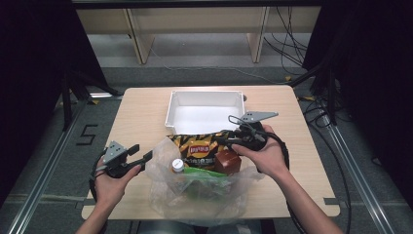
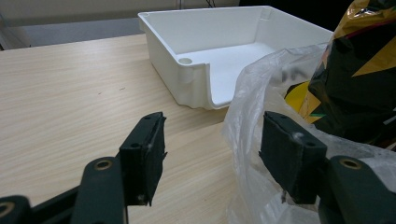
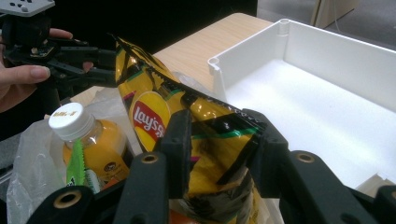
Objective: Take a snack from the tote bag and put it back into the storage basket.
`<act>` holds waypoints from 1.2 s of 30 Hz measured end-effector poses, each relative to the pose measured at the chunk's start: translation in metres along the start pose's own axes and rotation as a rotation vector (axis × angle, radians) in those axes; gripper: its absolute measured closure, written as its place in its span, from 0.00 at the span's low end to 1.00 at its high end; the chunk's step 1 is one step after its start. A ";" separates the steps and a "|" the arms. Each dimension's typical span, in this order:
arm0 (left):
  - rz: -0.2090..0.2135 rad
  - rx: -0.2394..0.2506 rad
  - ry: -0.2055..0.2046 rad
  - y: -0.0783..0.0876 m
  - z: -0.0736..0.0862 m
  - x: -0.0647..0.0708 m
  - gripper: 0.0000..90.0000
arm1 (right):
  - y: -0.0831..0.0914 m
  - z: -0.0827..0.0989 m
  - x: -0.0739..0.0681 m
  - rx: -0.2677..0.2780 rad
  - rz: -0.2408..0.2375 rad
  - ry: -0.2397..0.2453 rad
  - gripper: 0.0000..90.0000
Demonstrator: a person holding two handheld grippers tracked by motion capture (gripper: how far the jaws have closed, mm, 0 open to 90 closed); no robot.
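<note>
Gripping one yellow-and-black chip bag (image 3: 187,135), the right hand-held gripper (image 3: 219,149) has its two pads pressed against the bag's crinkled sides in the right gripper view; no earlier look is at hand, so only the clamp itself can be told. The bag stands tilted, its lower part still inside the clear plastic bag (image 1: 195,195), its upper edge reaching toward the white bin (image 1: 170,109).

Counted on the desk (image 1: 136,117): one white bin, one clear plastic bag, one chip bag, one bottle, one brown box, one green packet, and two hand-held grippers.

The white bin sits at the far middle of the desk, and the floor and walls that show hold nothing. The clear plastic bag lies at the near edge, just in front of the bin, and holds the rest: a bottle of orange drink with a white cap (image 3: 70,122), a green packet (image 1: 204,176) beside it, and a brown box (image 1: 228,162) by the right hand.

The left hand-held gripper (image 2: 210,149) stands open just left of the plastic bag; its right pad touches or nearly touches the film, and bare desk shows between the jaws.
</note>
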State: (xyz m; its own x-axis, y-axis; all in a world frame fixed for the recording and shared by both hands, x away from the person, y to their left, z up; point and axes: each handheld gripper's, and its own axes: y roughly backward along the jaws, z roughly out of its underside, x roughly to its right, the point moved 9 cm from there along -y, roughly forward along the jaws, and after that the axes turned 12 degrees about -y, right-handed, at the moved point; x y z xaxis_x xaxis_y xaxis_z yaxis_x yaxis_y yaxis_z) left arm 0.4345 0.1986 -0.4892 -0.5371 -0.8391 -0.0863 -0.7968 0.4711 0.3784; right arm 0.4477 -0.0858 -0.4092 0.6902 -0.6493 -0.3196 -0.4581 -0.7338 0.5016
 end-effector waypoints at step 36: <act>0.007 -0.003 0.001 -0.002 0.002 0.001 0.45 | 0.002 -0.004 -0.014 0.005 -0.016 0.120 1.00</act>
State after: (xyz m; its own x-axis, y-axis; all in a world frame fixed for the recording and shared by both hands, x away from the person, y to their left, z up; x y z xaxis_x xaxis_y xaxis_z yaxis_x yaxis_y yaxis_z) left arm 0.4349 0.1975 -0.4914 -0.5425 -0.8360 -0.0826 -0.7919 0.4762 0.3822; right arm 0.4391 -0.0771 -0.4004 0.7593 -0.6091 -0.2291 -0.4488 -0.7450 0.4934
